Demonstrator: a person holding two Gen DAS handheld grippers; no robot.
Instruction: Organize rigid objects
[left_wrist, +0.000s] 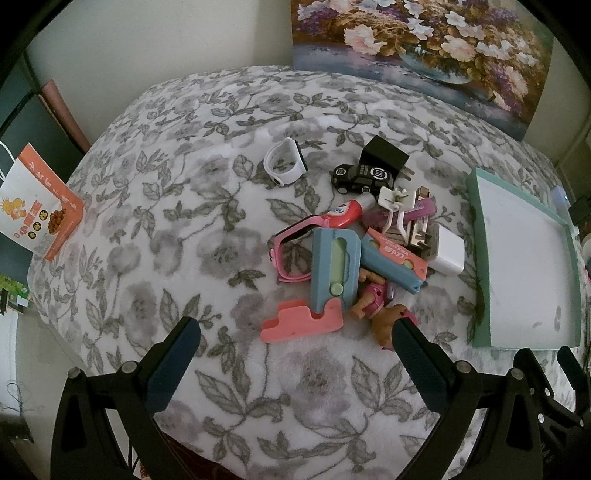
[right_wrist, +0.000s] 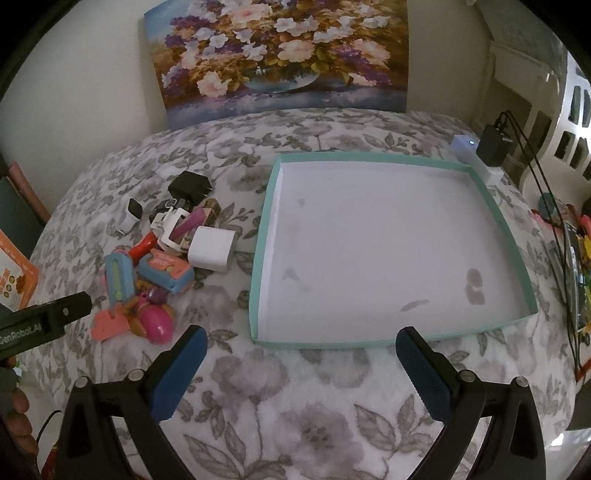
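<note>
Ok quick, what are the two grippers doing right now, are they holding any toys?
Left gripper: open, holding nothing, above the blanket near the toy pile.
Right gripper: open, holding nothing.

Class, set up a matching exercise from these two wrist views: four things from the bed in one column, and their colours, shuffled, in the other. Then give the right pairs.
Things:
1. toy car
2. tray rim
3. square charger beside the tray
4. egg-shaped toy

Colours:
A. white
B. magenta pink
C. black
D. teal green

Pairs: 1-C, 2-D, 3-A, 4-B
</note>
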